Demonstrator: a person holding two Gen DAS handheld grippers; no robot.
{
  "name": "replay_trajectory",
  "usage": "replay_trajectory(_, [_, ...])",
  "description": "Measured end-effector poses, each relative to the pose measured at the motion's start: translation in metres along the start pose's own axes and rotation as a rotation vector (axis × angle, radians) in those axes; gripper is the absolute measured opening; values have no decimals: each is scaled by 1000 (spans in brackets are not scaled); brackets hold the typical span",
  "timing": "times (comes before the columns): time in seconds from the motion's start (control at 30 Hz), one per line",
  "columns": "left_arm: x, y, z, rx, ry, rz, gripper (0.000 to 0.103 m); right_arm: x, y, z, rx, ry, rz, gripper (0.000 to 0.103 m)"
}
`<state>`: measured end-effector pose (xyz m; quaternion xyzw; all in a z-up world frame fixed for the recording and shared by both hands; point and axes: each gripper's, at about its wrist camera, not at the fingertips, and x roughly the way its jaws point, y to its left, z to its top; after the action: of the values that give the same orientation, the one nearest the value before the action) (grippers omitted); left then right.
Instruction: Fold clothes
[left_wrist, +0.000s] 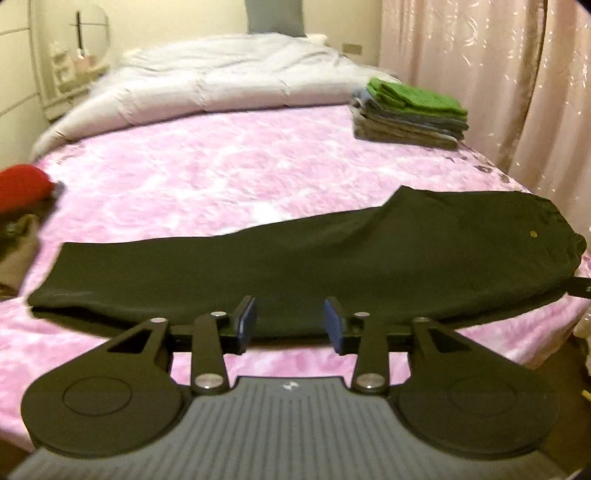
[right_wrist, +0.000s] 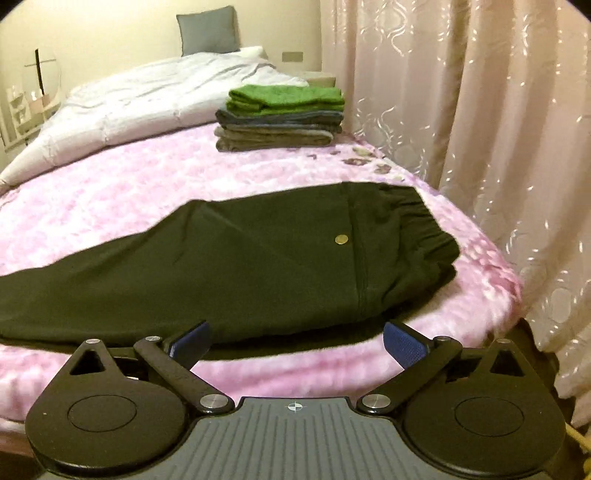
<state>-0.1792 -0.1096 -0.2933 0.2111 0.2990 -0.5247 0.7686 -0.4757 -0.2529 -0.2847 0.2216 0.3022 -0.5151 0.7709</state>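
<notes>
No readable text or brand anywhere; only a small crosshair mark on each tool body. Black trousers (left_wrist: 295, 266) lie folded lengthwise across the near edge of the bed (left_wrist: 221, 177), a long flat strip of matte fabric with the gathered elastic waistband at the right and one small brass-coloured button (right_wrist: 340, 239) showing. My left tongs (left_wrist: 290, 325) are released, blue pads partly apart, nothing between them, hovering over the trousers' near edge. My right tongs (right_wrist: 295, 341) are spread wide, also empty, above the waist end. Bed cover is fluffy pink plush; a white quilt (left_wrist: 221, 81) is bunched at the far end. The folded stack (right_wrist: 280, 118), green knit on top, sits far right by the curtain (right_wrist: 480, 147). Only the left view shows the red garment (left_wrist: 22, 186) at the left edge.
</notes>
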Motion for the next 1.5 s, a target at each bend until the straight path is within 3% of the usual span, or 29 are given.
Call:
replay_trajectory(0.13, [-32,0,-15,-3,-4,48,50,-33,8,-8,-9,-2,-1,102])
replay_trajectory(0.37, [-63,0,-46,35,8,111,52,-61,13,-31,1,-12,-41,102])
replay_trajectory(0.6, [-85,3,-55,31,-25,128,56,-77,18,-42,-18,-32,-41,102])
replay_trajectory(1.1, [-99,9,-50,23,-67,127,59,-93,35,-37,-53,-89,-25,102])
replay_trajectory(1.5, [-91,29,-48,-17,-53,156,59,-80,47,-30,-85,-91,18,102])
